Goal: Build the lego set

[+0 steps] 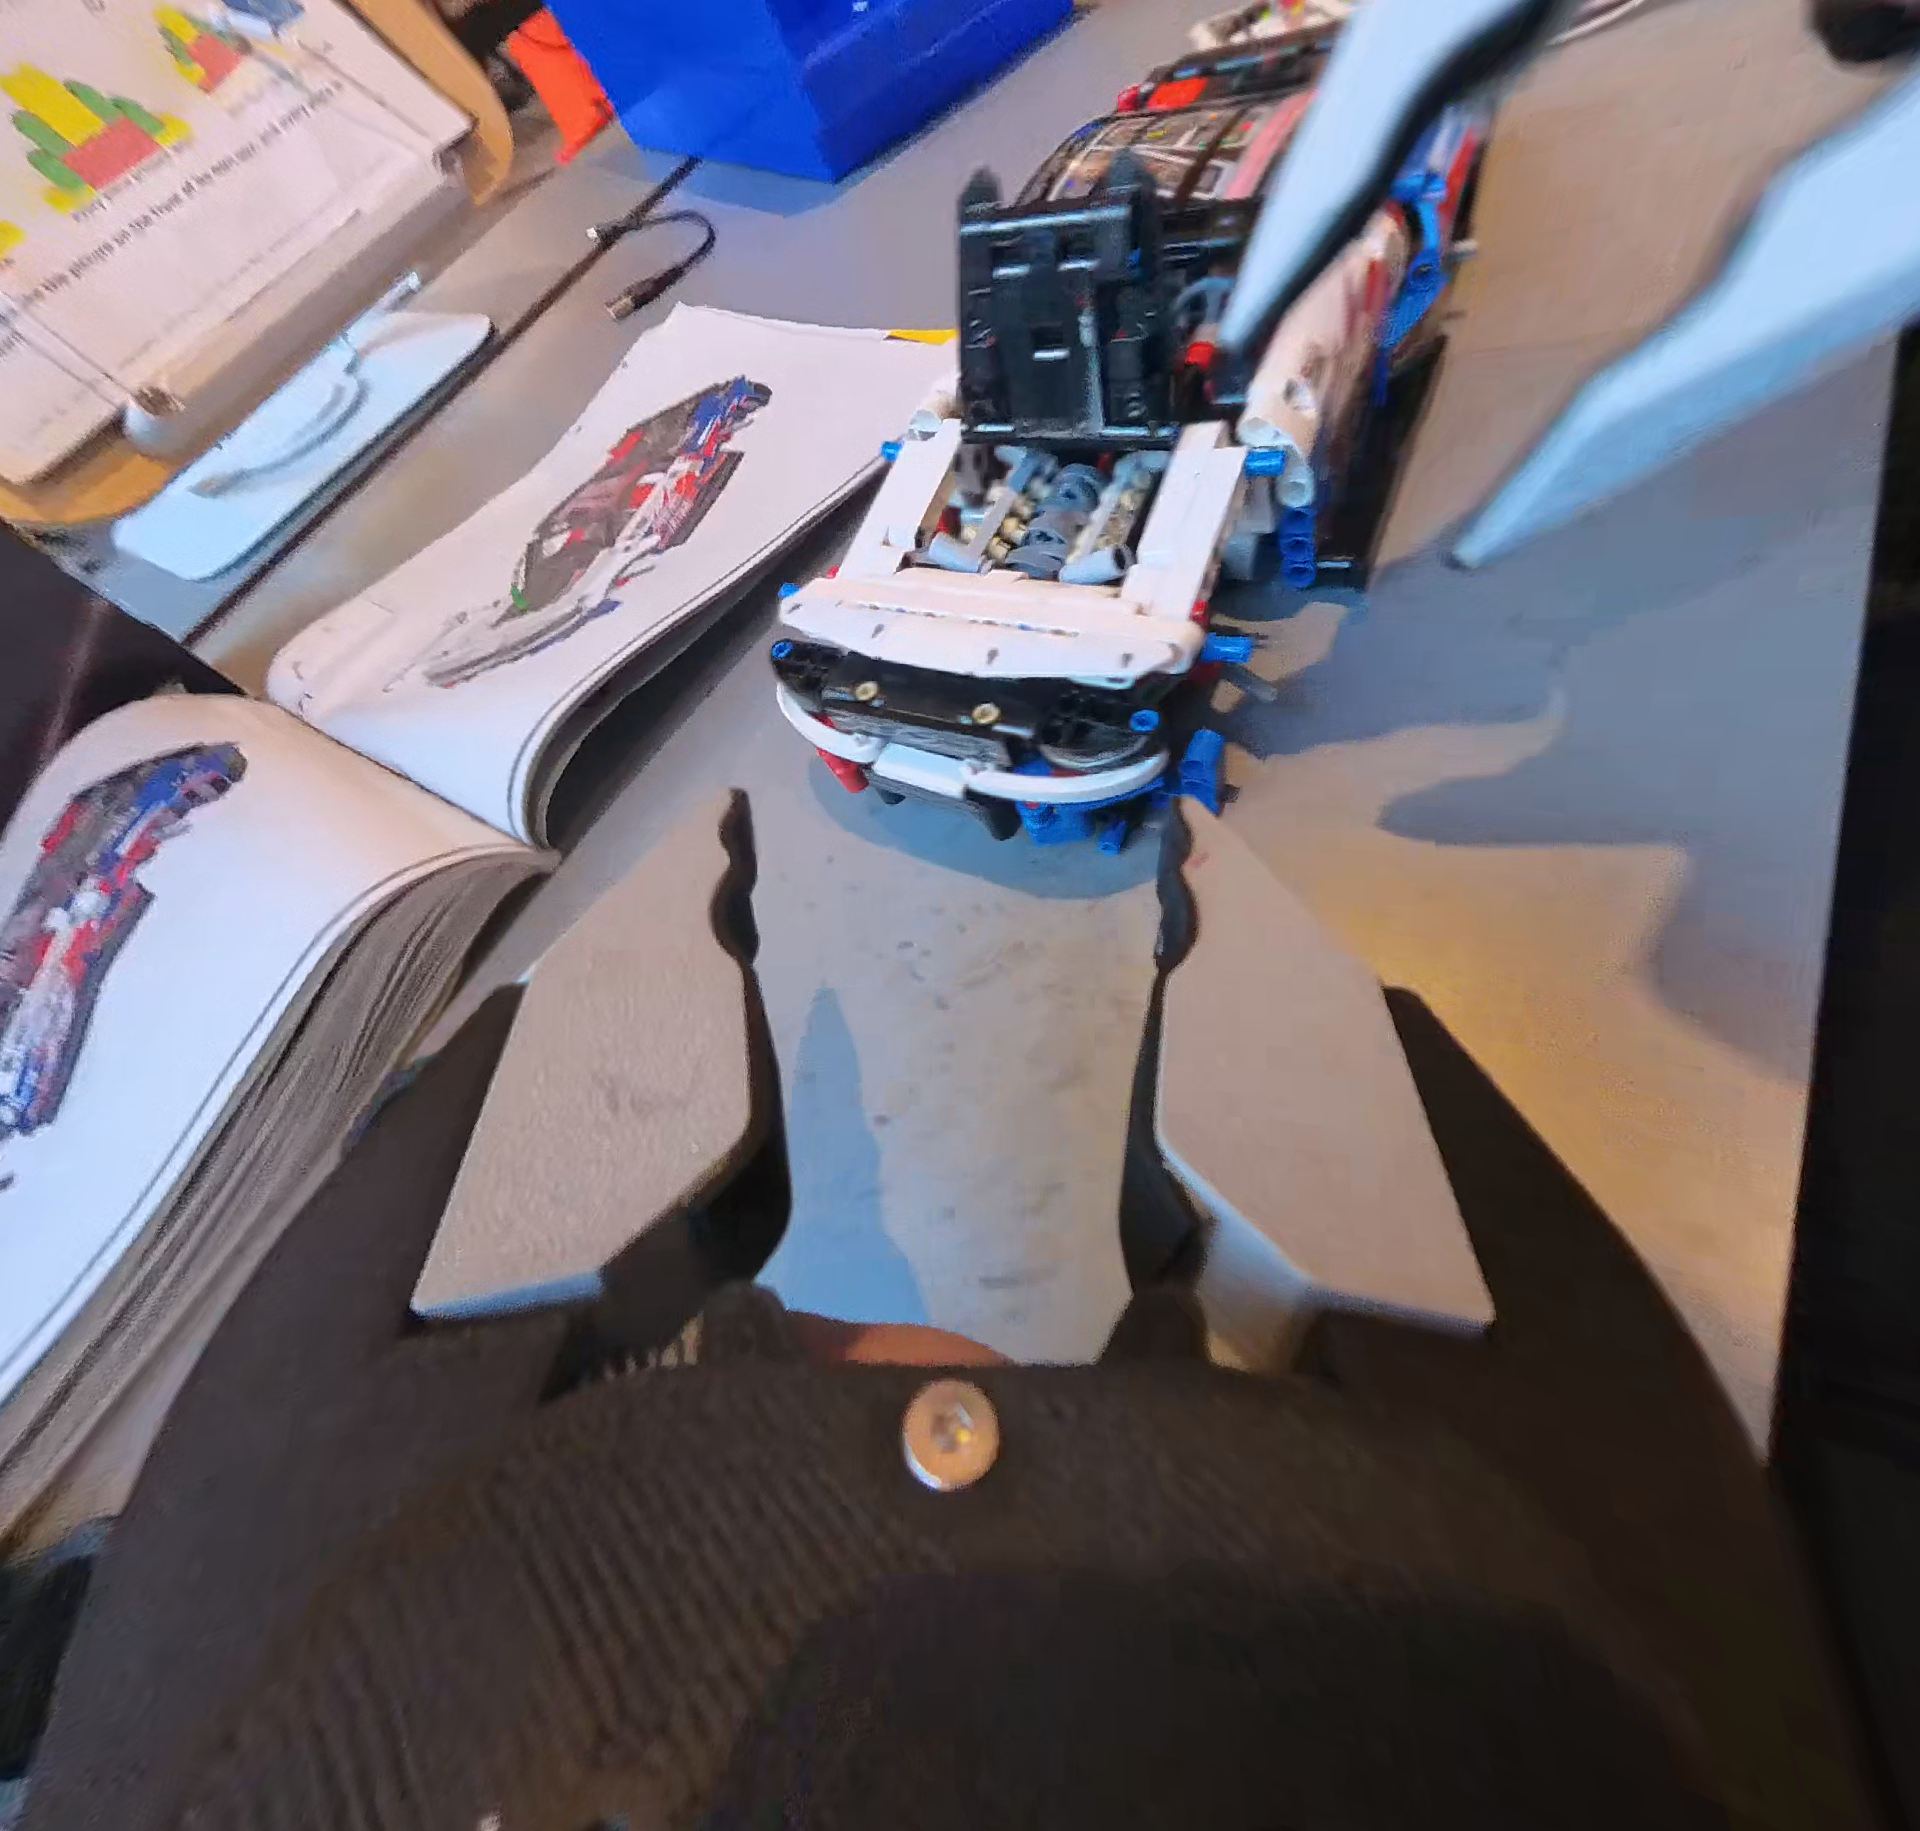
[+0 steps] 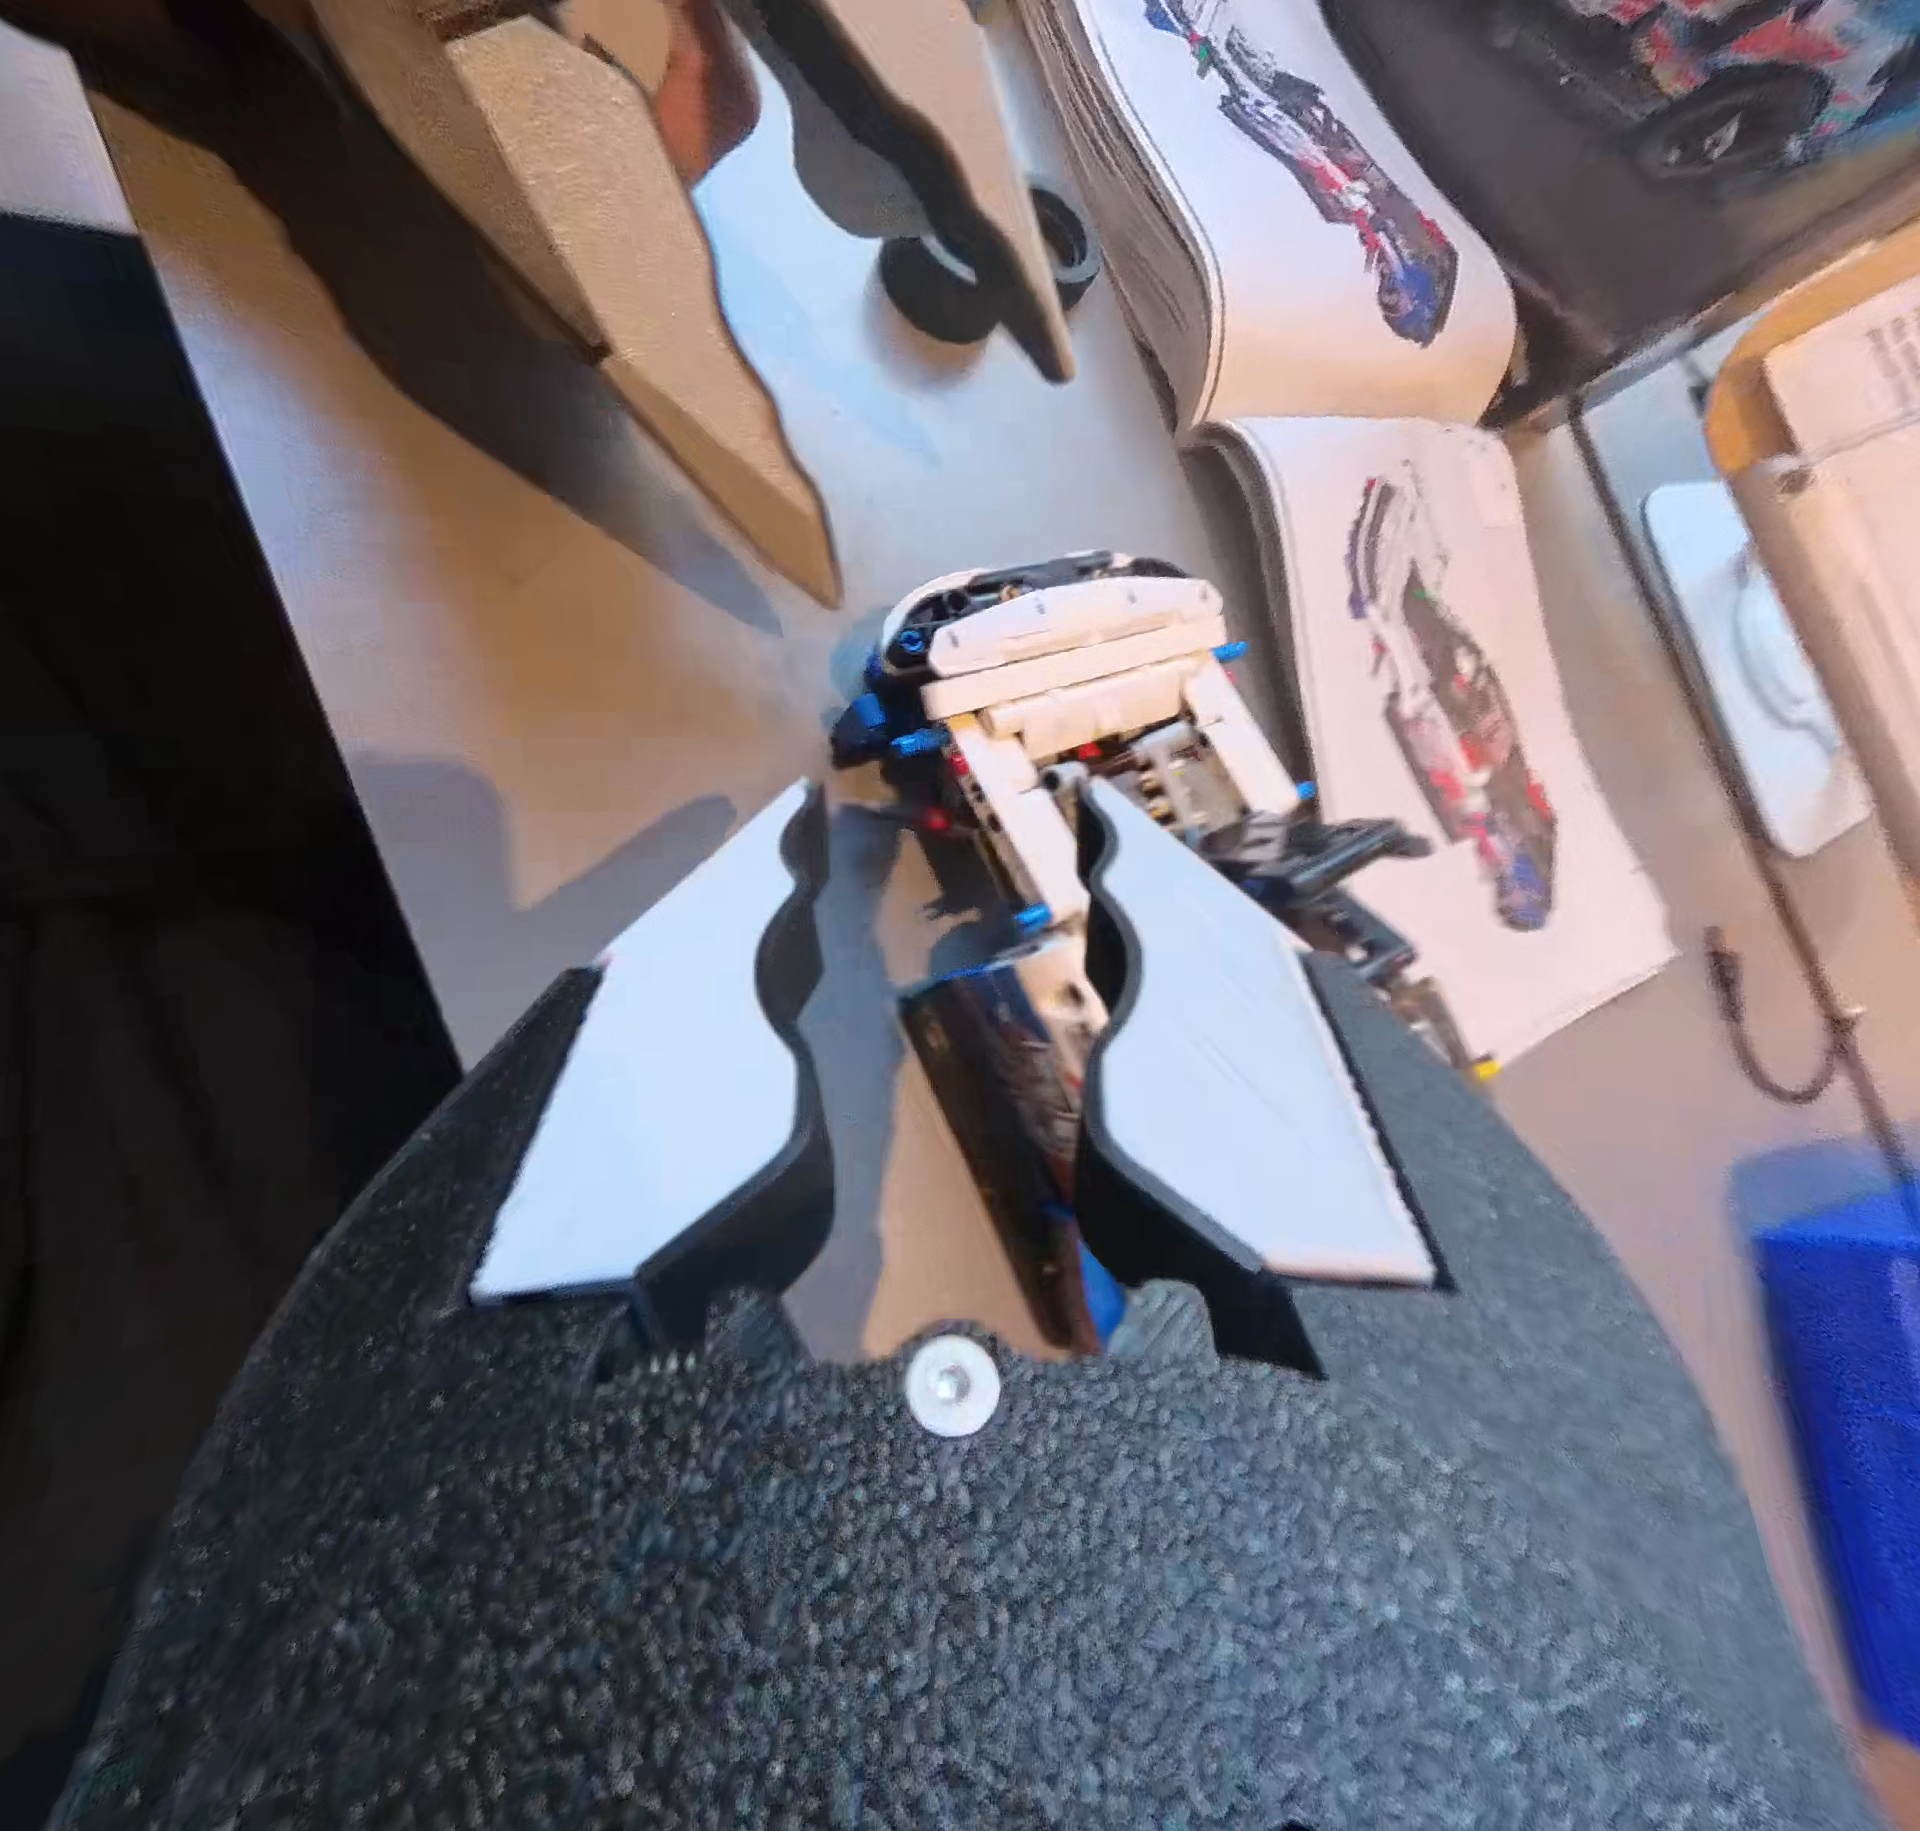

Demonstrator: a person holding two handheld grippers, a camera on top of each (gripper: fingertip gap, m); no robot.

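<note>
Warm side light, hard shadows, motion blur, fisheye edges.

Clutter on the desk (image 1: 935, 1002)

A blue bin (image 1: 810, 36) stands at the back; a black cable (image 1: 655, 254) and white stand base (image 1: 301, 441) lie nearer it.

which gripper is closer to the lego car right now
Right. The right gripper is open, its fingers straddling the lego car's side near the middle. The left gripper is open just short of the car's white end, not touching.

lego car (image 1: 1049, 576): white, black, blue pins | bin (image 1: 810, 25): blue | table (image 1: 1455, 898): grey
</note>
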